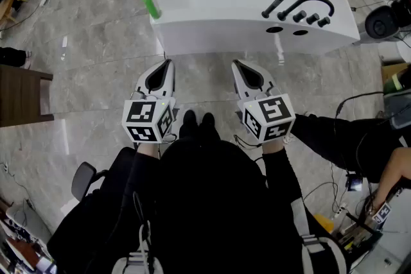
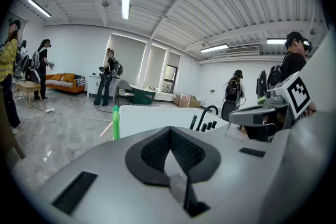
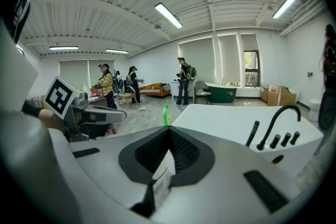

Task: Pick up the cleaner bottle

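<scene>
Approach step, nothing held: left gripper point(image 1: 167, 64) and right gripper point(image 1: 236, 65) both closed, empty, short of the bathtub point(image 1: 257, 22). Green cleaner bottle point(image 1: 151, 0) stands upper left on its rim; next move probably needs left jaws opened, then a reach

Bathtub point(image 1: 212, 42) sits just beyond both sets of fingertips; cleaner bottle point(image 1: 150, 0) at its corner, ahead-left of left gripper point(image 1: 167, 63); faucet point(image 1: 302, 8) ahead-right of right gripper point(image 1: 236, 63).
</scene>
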Demonstrator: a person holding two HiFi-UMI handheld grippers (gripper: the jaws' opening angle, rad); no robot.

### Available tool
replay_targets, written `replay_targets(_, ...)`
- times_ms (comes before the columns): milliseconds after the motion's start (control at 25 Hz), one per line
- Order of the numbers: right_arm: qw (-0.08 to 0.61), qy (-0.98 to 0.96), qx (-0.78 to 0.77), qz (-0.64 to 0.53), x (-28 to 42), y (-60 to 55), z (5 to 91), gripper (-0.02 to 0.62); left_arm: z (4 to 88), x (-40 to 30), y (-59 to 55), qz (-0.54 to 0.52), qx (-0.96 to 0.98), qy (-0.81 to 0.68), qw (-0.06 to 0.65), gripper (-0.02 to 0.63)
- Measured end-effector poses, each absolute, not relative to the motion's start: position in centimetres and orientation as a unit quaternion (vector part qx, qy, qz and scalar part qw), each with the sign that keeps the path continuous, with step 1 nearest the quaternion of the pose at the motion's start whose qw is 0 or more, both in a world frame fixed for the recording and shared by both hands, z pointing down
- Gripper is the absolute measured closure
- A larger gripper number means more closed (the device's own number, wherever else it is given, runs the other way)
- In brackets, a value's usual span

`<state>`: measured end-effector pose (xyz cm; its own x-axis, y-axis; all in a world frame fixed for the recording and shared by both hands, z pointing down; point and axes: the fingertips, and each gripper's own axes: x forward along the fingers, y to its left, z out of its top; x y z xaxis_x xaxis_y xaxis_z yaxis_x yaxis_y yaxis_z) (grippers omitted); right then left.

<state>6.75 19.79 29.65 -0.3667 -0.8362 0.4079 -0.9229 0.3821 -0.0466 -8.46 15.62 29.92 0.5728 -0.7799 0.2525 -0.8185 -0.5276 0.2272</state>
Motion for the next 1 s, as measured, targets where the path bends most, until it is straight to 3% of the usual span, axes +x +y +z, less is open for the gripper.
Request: replay_targets(1000, 0.168, -0.824, 0.52, 0.153, 8.2, 18.4, 31.2, 0.594, 30.7, -7.5, 13.8, 0.082, 0.861, -0.478, 0.156, 0.598)
